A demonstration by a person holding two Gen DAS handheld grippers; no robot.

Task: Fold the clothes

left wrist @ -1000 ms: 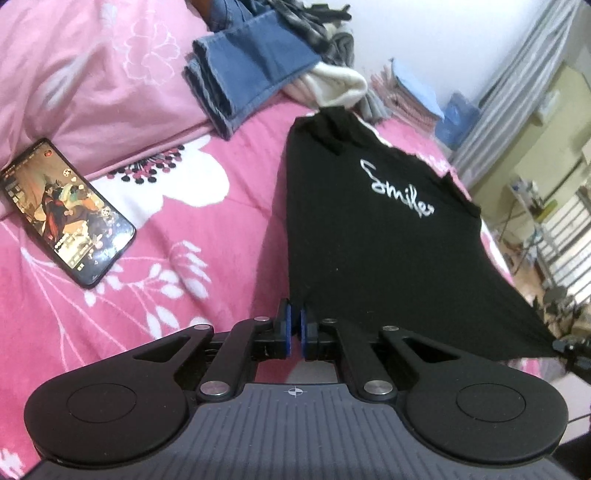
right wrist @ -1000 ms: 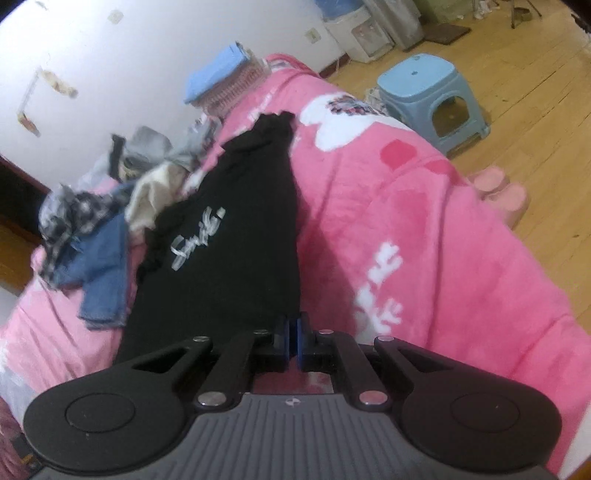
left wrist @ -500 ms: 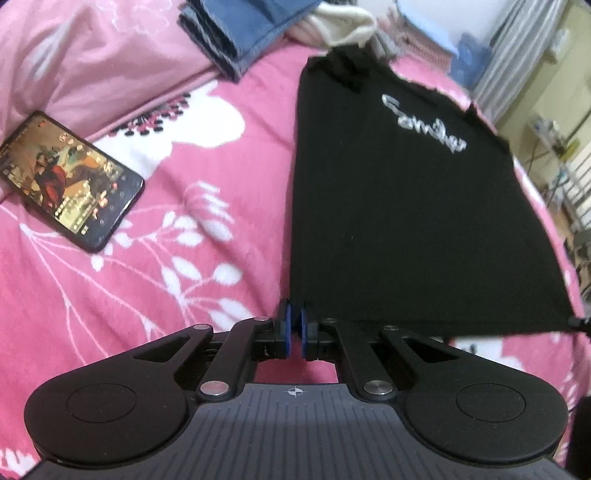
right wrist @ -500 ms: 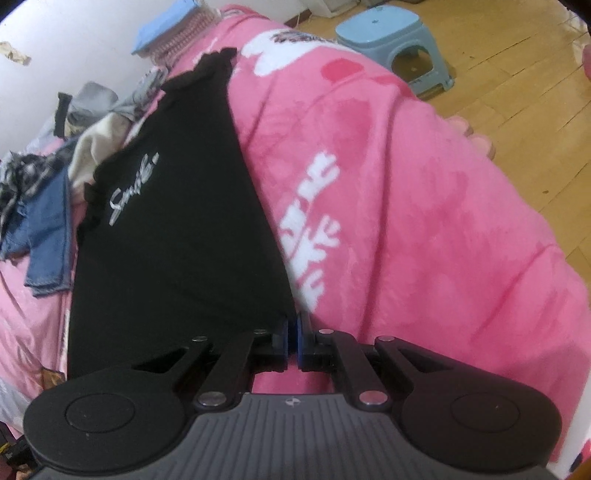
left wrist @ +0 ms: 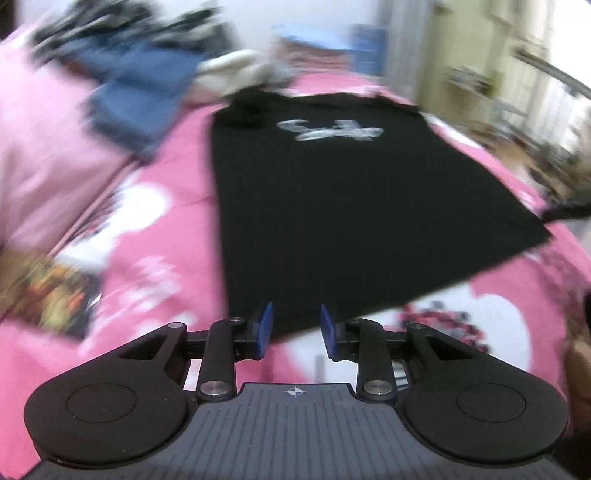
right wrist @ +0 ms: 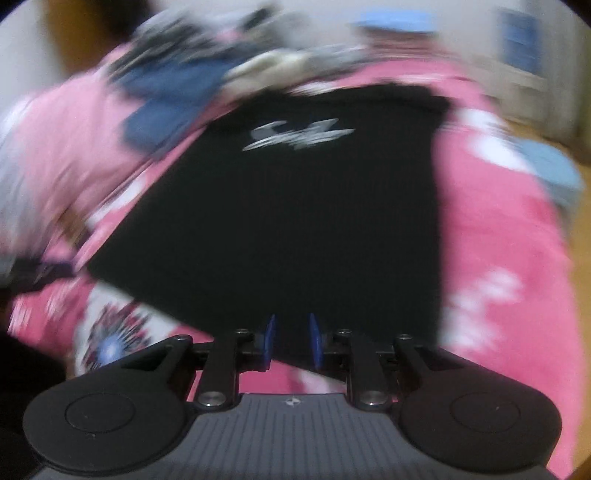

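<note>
Black T-shirt (left wrist: 332, 192): one item, spread flat on the bed, chest print of pale script lettering (left wrist: 328, 130) facing up at the far end; lettering blurred in both views and not legible. Near hem lies just ahead of both grippers. Bed cover (left wrist: 155, 258): pink with white floral pattern, beneath and around the shirt on all sides. Left gripper (left wrist: 296, 326): blue pads apart, jaws opening; the shirt's near hem edge shows in the gap between the pads, and the pads do not press on it. Right gripper (right wrist: 291, 341): blue pads apart by a narrower gap, jaws opening; black cloth of the hem shows between and behind the pads, with no pinch visible. Blue denim garment (left wrist: 144, 99): loosely heaped on the bed beyond the shirt's far left corner, near but apart from it. Pale cream garment (left wrist: 236, 70): beside the denim, just beyond the shirt's collar end. Dark patterned clothing (left wrist: 110, 22): piled at the far edge, behind the denim; details blurred. Phone (left wrist: 51, 302): lying on the cover to the left of the shirt, well apart from it, screen lit with a colourful picture, strongly blurred. Light blue object (right wrist: 550, 170): at the right edge of the right wrist view, off the side of the bed, too blurred to identify.
</note>
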